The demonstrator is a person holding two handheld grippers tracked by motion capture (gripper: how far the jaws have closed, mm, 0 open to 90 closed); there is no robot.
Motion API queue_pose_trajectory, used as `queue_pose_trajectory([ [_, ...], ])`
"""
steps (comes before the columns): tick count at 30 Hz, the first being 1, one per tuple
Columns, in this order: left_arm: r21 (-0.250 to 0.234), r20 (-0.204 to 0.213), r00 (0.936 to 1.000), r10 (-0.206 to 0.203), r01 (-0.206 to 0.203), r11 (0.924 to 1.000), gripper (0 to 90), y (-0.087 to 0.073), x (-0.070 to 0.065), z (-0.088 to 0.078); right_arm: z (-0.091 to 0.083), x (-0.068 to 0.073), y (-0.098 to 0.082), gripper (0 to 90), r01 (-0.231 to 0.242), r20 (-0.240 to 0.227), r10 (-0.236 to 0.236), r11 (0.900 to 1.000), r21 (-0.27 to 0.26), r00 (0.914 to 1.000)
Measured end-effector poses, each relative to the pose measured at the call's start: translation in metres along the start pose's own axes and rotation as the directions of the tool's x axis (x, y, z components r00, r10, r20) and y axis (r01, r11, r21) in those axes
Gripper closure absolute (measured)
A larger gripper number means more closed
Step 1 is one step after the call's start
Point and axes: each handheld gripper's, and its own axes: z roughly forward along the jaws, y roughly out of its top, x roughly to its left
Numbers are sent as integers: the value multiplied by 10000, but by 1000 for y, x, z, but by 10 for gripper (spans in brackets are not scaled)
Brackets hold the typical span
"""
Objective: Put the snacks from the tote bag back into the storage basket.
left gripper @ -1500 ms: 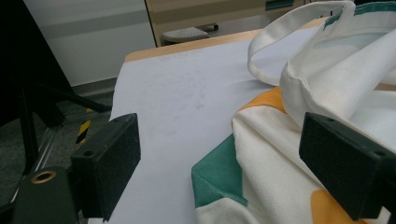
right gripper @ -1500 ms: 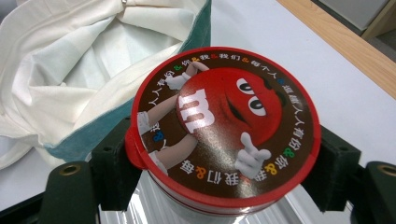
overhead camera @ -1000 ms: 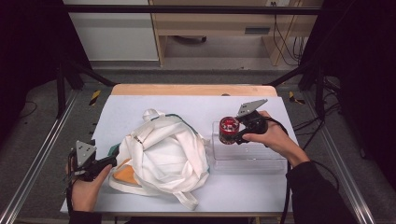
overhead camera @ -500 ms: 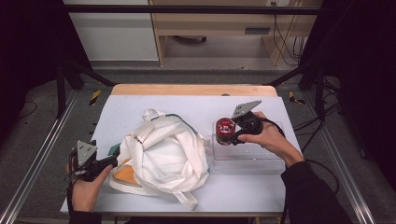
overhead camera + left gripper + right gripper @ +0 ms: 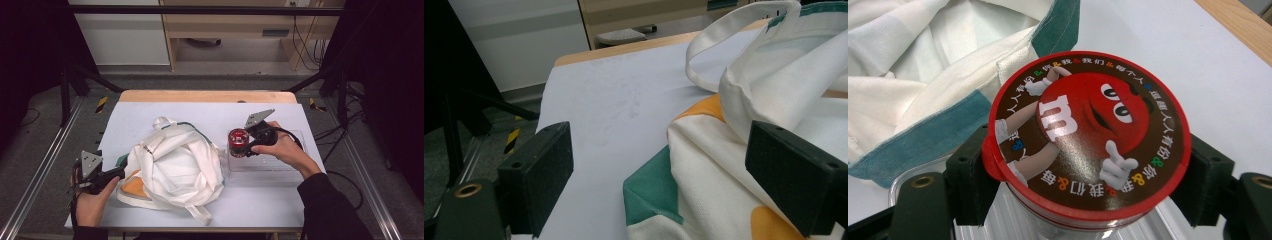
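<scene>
One candy tub (image 5: 1088,140) clamped between right hand-held gripper (image 5: 243,144) jaws.

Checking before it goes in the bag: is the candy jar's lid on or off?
On: the red lid sits flush atop the jar, held between the right gripper.

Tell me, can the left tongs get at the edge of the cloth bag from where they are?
Probably yes. The left tongs stand open right at the cloth bag, with its green and orange corner already between the jaws and nothing in between. The right tongs are off to the side, holding the red-lidded jar.
</scene>
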Motion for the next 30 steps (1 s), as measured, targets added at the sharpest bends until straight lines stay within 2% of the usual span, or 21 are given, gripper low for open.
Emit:
queue_pose_trajectory([
  [15, -48, -4, 10000, -47, 47, 10000, 118, 0, 1, -1, 5, 1, -3, 250, 11, -3, -10, 9995, 302, 10000],
  [30, -65, -1, 10000, -34, 34, 10000, 119, 1, 1, -1, 13, 0, -11, 249, -185, -48, 187, 9987, 476, 9998],
])
